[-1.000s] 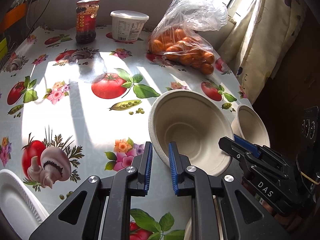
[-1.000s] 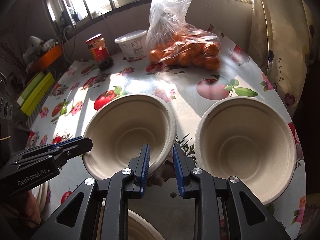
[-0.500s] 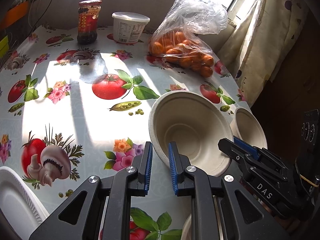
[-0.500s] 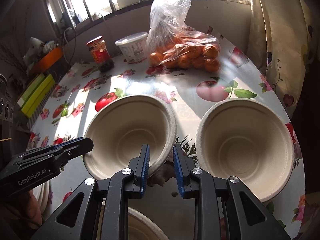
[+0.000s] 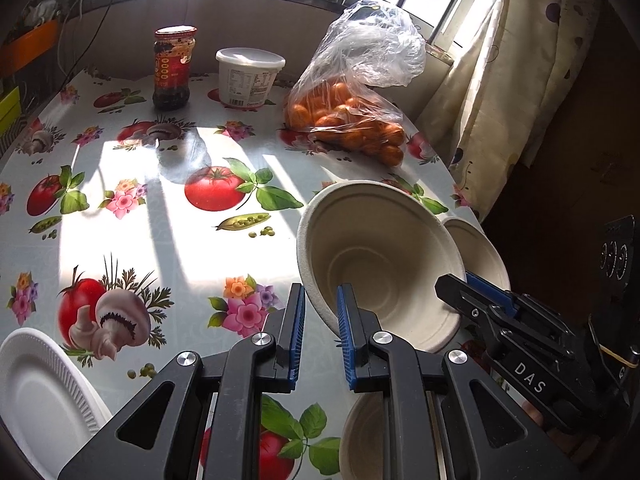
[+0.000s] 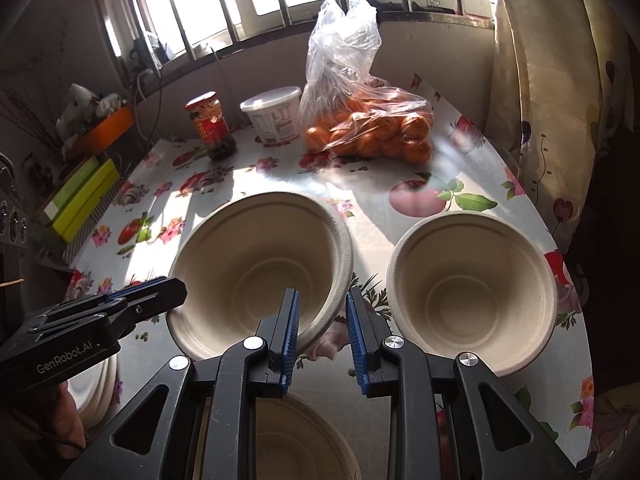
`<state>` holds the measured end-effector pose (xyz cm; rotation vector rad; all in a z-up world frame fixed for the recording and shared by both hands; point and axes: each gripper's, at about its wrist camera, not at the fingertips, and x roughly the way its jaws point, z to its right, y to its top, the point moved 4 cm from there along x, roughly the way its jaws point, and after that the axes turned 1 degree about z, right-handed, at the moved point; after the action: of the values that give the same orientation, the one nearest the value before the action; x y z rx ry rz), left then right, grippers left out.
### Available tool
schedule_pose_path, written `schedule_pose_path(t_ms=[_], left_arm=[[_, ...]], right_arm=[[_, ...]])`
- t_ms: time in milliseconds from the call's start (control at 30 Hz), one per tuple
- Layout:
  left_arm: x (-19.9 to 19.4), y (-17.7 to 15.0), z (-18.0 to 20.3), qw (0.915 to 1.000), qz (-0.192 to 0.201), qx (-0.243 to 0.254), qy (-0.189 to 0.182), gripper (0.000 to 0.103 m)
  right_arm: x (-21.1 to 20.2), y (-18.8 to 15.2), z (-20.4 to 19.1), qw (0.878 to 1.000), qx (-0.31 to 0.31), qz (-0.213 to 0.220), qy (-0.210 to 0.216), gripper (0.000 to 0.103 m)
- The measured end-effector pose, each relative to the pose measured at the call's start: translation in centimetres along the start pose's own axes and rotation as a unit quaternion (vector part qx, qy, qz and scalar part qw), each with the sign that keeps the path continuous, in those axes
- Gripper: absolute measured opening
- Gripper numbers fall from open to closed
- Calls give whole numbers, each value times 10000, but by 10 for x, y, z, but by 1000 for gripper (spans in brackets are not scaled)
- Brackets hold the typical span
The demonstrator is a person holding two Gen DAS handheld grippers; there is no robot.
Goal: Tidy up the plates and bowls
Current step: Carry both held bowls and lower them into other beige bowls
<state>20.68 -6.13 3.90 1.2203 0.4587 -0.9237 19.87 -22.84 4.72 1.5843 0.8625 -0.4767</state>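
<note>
A beige paper bowl [image 5: 380, 256] is held up off the table, tilted, with a gripper at each side of its rim. My left gripper [image 5: 320, 320] is shut on its left rim. My right gripper [image 6: 322, 320] straddles its right rim [image 6: 340, 264] with the jaws wider than the rim. A second beige bowl [image 6: 472, 288] stands on the table to the right. A third bowl [image 6: 304, 440] lies under the grippers. White plates [image 5: 36, 400] are stacked at the near left.
A sauce jar [image 5: 173, 68], a white tub [image 5: 249, 77] and a plastic bag of oranges [image 5: 352, 116] stand at the far side of the table [image 5: 160, 200] under the window. A curtain [image 5: 500, 80] hangs at the right edge.
The right gripper's jaws have opened wider around the bowl's rim. Both grippers and the held bowl have risen, so the table's far side and window show more.
</note>
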Motion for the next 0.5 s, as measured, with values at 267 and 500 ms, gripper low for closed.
schedule_pose_path(t_ms=[267,500], left_arm=[[-23,-8,12,9997,134,108,-144,17],[-41,-21,23,9992,200,225,-275,17]], right_arm=[[-30,-8,-4,9998,-7,186,-78,23],[-56,-22,-6,9993,50,322,-154,24]])
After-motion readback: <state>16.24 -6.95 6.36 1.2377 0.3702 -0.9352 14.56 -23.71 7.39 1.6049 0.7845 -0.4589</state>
